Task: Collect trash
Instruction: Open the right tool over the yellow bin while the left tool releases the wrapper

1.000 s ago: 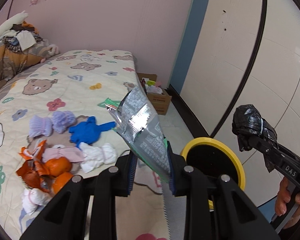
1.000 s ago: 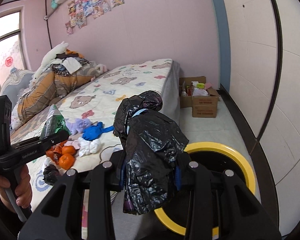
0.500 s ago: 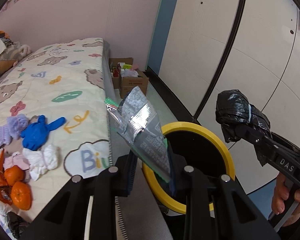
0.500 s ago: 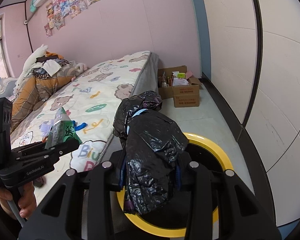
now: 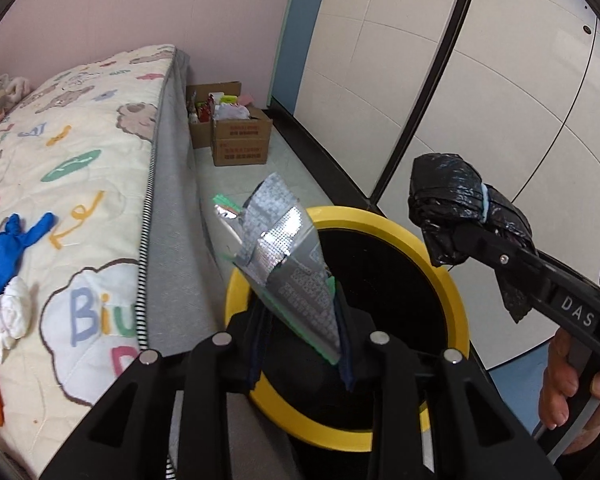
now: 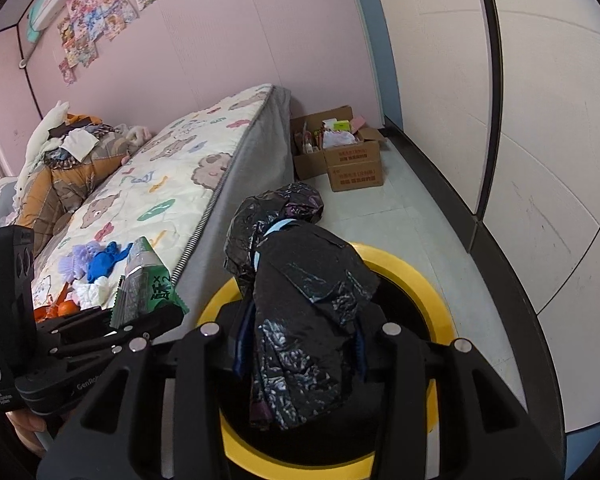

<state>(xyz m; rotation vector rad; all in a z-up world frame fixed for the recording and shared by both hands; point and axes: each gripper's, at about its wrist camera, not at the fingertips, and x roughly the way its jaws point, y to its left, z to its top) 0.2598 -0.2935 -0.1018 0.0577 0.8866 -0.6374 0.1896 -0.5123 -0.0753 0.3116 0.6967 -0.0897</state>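
1. Cotton-looking quilt with bears and letters covers the bed (image 5: pixel 80 184) on the far left. A blue glove (image 5: pixel 4 248) lies on it, with white balled-up socks (image 5: pixel 4 316) just beside it and a bit of orange stuff at the very edge, too cut off to identify.
2. Grey side of the mattress runs down next to the floor, and cardboard boxes (image 5: pixel 240 140) full of odds and ends sit further back by the pink wall.
3. Left gripper (image 5: pixel 300 344) has its fingers pinching the bottom of a silver snack wrapper (image 5: pixel 284 256), green edge showing. The wrapper sticks up and leans left, right over the near-left rim of the bin.
4. Yellow-rimmed bin (image 5: pixel 456 300) stands on the floor between the bed and the white wall panels, black inside.
5. Right gripper (image 6: pixel 300 352) is clamped around a crumpled black plastic bag (image 6: pixel 300 300), which has a pale blue band around it. In the right wrist view the bag hangs over the bin opening (image 6: pixel 432 292); from the left wrist view it's up above the right side of the rim.
6. Person's hand (image 5: pixel 576 392) grips that handle at the far right.
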